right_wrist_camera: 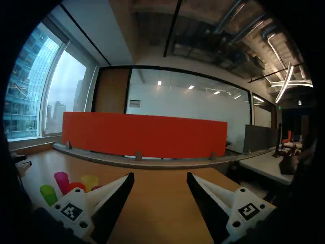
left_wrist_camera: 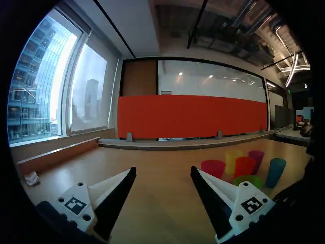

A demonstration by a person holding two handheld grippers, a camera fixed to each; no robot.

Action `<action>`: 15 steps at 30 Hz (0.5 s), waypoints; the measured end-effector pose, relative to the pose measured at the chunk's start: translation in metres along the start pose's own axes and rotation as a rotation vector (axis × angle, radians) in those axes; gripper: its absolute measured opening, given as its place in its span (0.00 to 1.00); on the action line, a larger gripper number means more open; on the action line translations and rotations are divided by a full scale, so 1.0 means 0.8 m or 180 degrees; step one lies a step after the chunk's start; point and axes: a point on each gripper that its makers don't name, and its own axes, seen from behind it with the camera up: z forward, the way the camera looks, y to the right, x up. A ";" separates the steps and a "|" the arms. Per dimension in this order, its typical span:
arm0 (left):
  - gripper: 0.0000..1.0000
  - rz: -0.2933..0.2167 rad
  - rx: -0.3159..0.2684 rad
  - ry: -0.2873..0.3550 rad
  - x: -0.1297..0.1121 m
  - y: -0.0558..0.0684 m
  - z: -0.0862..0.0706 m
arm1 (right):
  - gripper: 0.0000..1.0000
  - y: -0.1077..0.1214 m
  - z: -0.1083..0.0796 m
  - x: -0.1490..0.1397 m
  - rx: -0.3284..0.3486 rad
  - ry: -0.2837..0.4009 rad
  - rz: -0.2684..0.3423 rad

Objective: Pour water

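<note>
Fingers of left gripper [left_wrist_camera: 162, 170] spread wide, nothing between; right gripper [right_wrist_camera: 159, 175] same, released, empty. Cluster of coloured plastic cups [left_wrist_camera: 243, 166] on pale wooden tabletop [left_wrist_camera: 162, 211], just beyond left gripper's right finger, untouched.

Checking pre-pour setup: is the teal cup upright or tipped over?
Upright: the teal cup stands on its narrower base on the wooden table, wide rim up. Contents cannot be told.

Open table [left_wrist_camera: 162, 183] ahead; cups [left_wrist_camera: 243, 164] clustered aside; orange divider [left_wrist_camera: 191, 116] beyond.
</note>
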 end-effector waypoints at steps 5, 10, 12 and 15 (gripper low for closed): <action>1.00 0.0008 -0.0004 0.0001 0.000 0.001 0.000 | 1.00 -0.003 0.000 -0.001 0.0012 0.0002 -0.0007; 1.00 0.0011 -0.0005 -0.0003 -0.001 0.001 0.000 | 1.00 -0.006 -0.002 -0.005 0.0034 0.0003 0.0007; 1.00 0.0013 -0.0005 -0.0003 -0.001 0.001 0.000 | 1.00 -0.006 -0.003 -0.007 0.0042 0.0006 0.0022; 1.00 0.0014 -0.0005 -0.0003 -0.001 0.001 0.000 | 1.00 -0.006 -0.005 -0.011 0.0062 0.0011 0.0039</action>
